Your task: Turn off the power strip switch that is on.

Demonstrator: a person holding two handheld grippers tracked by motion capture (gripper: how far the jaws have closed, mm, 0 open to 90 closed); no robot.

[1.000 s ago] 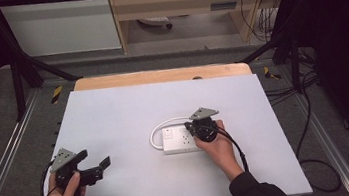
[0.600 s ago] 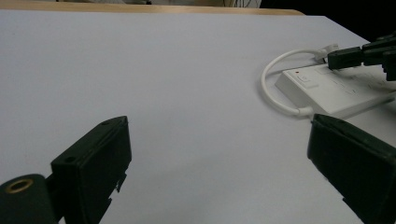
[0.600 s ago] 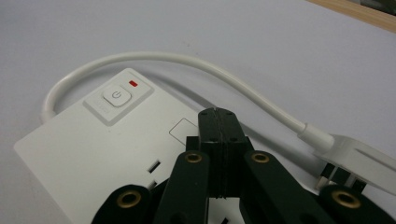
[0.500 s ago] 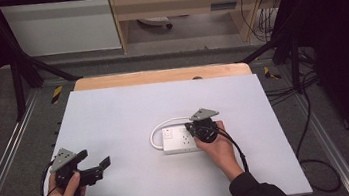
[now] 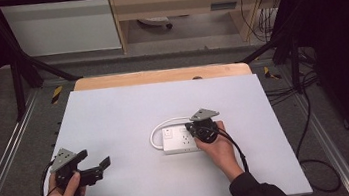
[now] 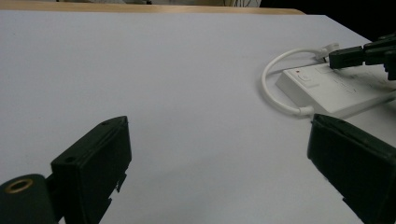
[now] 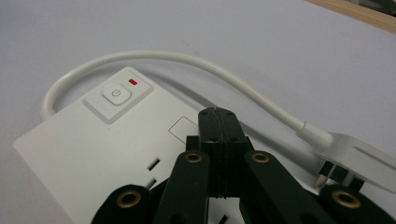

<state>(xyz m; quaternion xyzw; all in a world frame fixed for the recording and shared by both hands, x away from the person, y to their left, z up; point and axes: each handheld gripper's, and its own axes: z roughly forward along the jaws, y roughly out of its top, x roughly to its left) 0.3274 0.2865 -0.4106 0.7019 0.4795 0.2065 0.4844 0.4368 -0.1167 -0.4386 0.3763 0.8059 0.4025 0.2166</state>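
A: Anything shifted since a second ago?

B: Nothing I can make out. Both hands sit where they were, and the power strip (image 5: 181, 139) lies in the same spot.

A: Go through it, biggest first.

B: The white table (image 5: 129, 113) takes up most of the high view, with a wooden strip along its far edge. The power strip lies a little right of the middle, nearer the person than the far edge. Its white cable (image 7: 187, 60) loops out from the left end, round the far side, and ends in the plug (image 7: 357, 158), which lies on the table just to the right of the strip.

A: And the tongs?

B: The right gripper (image 7: 217, 119) has its jaws pressed together with nothing between them, the tips over the strip's top face, short of the power button (image 7: 115, 95). Whether they touch the plastic I cannot tell. The left gripper (image 5: 94, 160) rests at the near left, well apart from the strip, its jaws wide apart and empty.

A: What could go wrong from here?

B: My guess is the closed tips are meant to press that button. The strip is light and nothing pins it, so an angled push could slide it or tilt it rather than click the switch. The tips could also land on the blank square (image 7: 183, 128) beside it, or catch in a socket slot (image 7: 152, 164).

A: Any writing?

B: No brand or lettering that I can read. Only the power symbol on the button and a small red mark (image 7: 133, 82) next to it.
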